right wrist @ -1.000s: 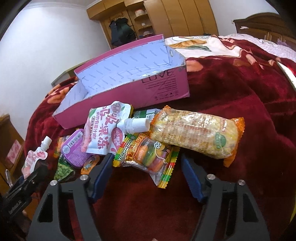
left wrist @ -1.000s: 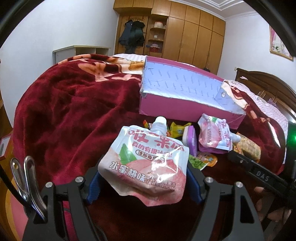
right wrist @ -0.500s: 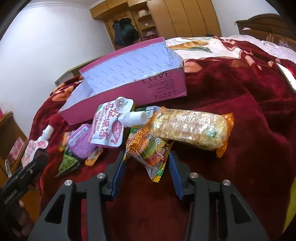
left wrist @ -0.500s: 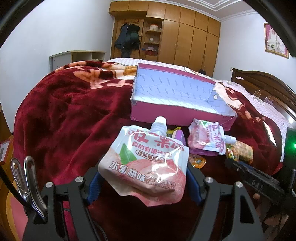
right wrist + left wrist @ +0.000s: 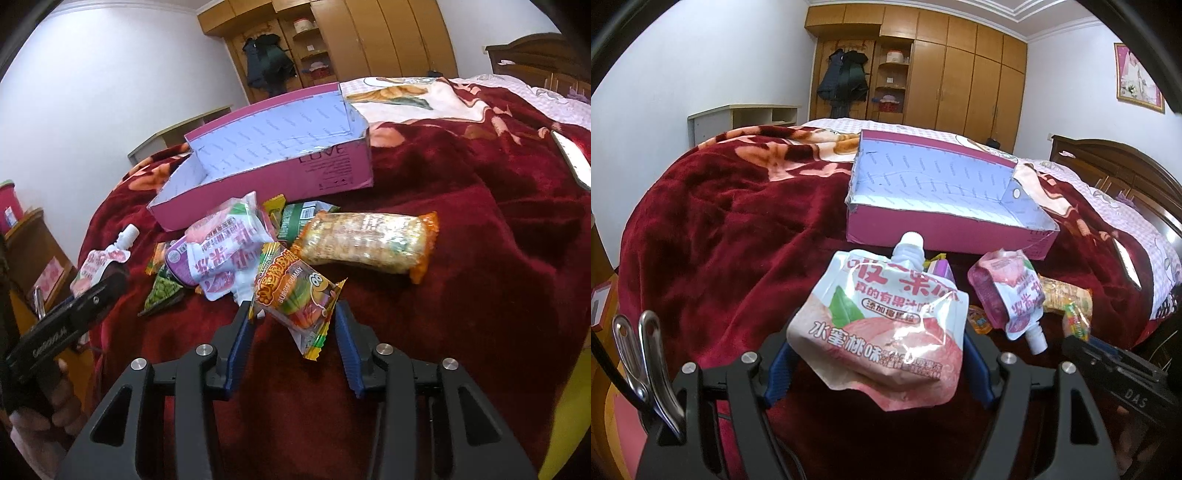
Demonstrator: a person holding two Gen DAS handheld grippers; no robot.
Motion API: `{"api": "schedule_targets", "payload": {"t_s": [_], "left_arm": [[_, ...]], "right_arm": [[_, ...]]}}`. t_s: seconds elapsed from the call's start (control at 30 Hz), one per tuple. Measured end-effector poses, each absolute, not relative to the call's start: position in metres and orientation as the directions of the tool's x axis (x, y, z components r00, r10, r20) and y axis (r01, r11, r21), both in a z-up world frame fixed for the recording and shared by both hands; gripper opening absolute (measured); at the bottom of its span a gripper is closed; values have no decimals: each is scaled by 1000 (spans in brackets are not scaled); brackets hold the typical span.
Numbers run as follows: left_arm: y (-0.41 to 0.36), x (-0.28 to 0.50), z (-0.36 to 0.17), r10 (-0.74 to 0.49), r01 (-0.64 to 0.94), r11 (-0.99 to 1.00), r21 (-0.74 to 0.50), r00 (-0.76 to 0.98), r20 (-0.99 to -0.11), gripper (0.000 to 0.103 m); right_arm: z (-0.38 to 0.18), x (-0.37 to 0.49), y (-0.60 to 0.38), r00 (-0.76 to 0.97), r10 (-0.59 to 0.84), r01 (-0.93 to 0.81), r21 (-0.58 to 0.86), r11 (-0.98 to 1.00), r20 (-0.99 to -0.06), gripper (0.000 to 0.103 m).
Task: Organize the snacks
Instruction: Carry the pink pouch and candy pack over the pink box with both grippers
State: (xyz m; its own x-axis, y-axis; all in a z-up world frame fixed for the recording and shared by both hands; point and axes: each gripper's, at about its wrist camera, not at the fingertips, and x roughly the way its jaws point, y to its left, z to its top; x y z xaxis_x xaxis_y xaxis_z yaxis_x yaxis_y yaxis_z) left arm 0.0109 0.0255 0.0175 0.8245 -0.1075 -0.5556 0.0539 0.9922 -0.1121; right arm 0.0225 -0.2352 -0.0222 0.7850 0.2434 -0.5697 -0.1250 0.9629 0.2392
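A: Pink carton (image 5: 945,236) sits open on the red blanket (image 5: 731,236), far side of the snack pile. White lining, nothing in it. "LOVE" printed on its right end wall, readable in the right wrist view (image 5: 321,160).

B: Left gripper (image 5: 875,354)?

A: Pinching a peach pouch (image 5: 882,325) by its lower edge between both blue pads, white cap pointing toward the carton. Label is Chinese; large white characters across the peach picture, a green leaf at upper left. Pouch is lifted off the blanket.

B: Right gripper (image 5: 291,321)?

A: Clamped on a gummy packet (image 5: 295,291), pads touching both edges. "BURGER GUMMY" legible, cartoon eyes on the front, yellow and green sealed end hanging near.

B: Remaining pile?

A: Second pouch (image 5: 221,251), pink and white with Chinese text, lies over a purple cup (image 5: 177,262), just left of the gummy packet. Green pea bag (image 5: 162,291) near left of that. Orange-ended cracker pack (image 5: 365,240) lies right, just beside the gummy packet, near the carton's front wall. Small green and yellow wrappers behind; text too small to read.

B: Other writing?

A: "DAS" on the right tool's body in the left view (image 5: 1134,398).
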Motion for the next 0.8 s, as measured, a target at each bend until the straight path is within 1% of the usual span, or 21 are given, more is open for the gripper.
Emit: {"api": "schedule_targets", "payload": {"t_s": [0.27, 0.43, 0.8], "left_arm": [[18, 14, 25, -115, 77, 993, -90, 828, -549, 79], [16, 21, 36, -112, 85, 994, -74, 842, -528, 79], [9, 56, 52, -128, 99, 992, -83, 845, -519, 79]], "right_arm": [[-13, 18, -233, 803, 238, -148, 205, 968, -546, 44], [-5, 23, -227, 803, 251, -177, 186, 967, -540, 44], [20, 37, -218, 827, 254, -203, 154, 967, -502, 44]]}}
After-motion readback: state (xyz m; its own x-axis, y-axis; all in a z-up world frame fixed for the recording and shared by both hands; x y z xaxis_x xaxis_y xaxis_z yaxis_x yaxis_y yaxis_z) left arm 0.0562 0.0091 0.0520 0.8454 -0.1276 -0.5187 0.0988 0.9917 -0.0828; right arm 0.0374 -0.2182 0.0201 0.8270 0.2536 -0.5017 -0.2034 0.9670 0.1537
